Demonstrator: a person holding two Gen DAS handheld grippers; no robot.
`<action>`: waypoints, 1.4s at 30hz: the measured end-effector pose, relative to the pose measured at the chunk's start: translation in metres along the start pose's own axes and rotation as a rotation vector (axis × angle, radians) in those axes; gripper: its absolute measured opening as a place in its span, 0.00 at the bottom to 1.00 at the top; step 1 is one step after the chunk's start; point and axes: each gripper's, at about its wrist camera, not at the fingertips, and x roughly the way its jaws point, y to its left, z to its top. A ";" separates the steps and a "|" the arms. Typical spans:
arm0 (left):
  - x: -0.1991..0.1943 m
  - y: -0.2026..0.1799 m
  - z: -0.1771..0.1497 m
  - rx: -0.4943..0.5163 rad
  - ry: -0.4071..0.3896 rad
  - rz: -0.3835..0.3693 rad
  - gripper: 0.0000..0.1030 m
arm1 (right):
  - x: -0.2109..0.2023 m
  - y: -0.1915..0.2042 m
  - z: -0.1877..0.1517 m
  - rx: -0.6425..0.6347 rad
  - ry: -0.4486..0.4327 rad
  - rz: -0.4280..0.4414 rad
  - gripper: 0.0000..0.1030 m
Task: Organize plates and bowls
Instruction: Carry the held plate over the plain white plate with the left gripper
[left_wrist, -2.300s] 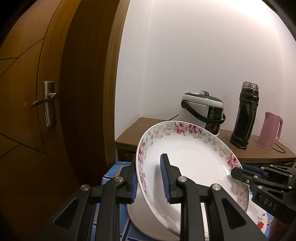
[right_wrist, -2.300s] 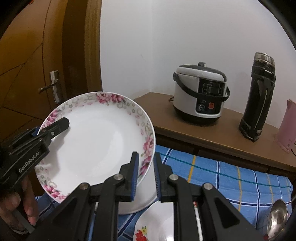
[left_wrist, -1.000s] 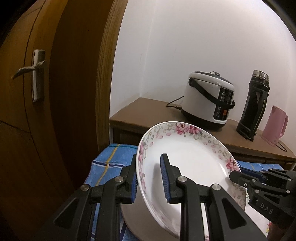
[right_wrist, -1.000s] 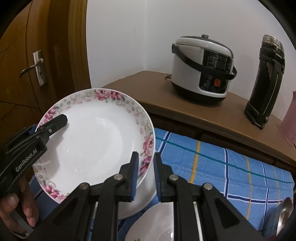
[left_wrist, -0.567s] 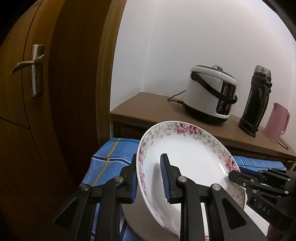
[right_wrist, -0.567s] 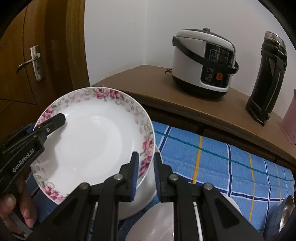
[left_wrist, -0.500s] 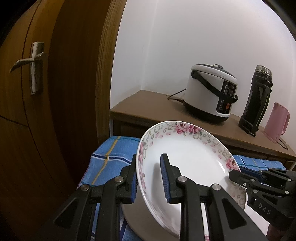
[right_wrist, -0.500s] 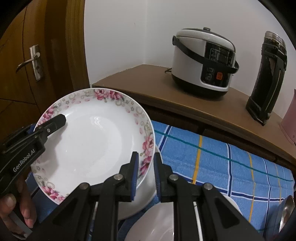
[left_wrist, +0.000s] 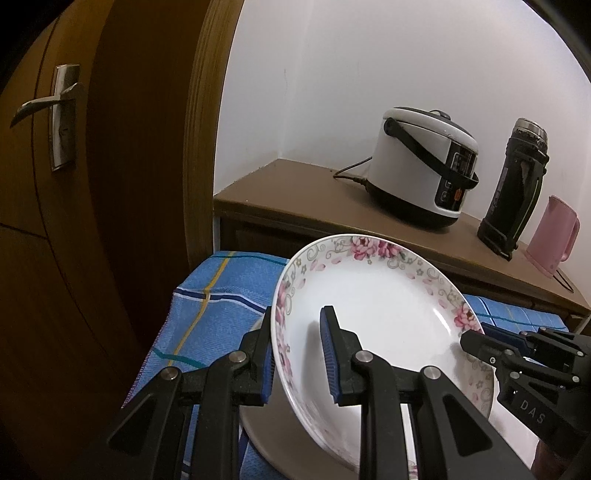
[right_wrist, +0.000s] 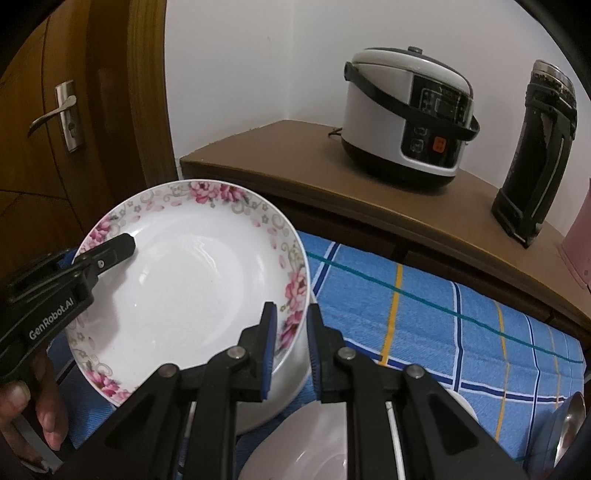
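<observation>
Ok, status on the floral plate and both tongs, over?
Left tongs and right tongs both shut on floral plate, opposite rims. Plate tilted, above plain white dish. Another white dish near right tongs.

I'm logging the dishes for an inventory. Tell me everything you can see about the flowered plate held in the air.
The flowered plate is round, shallow and glossy white, ceramic by its look, with pink roses and grey scrollwork around the rim. It looks clean and empty. It is held tilted above a larger plain white dish on the blue checked cloth. The left tongs clamp one edge of its rim, and the right tongs clamp the opposite edge.
</observation>
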 end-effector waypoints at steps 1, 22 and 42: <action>0.000 0.000 0.000 0.000 0.001 0.001 0.24 | 0.001 0.000 0.000 -0.001 0.002 -0.001 0.16; 0.015 0.001 -0.006 0.013 0.086 0.003 0.24 | 0.008 0.000 0.001 -0.003 0.042 -0.018 0.16; 0.028 0.005 -0.008 -0.012 0.162 -0.023 0.24 | 0.008 0.006 0.004 -0.025 0.070 -0.060 0.16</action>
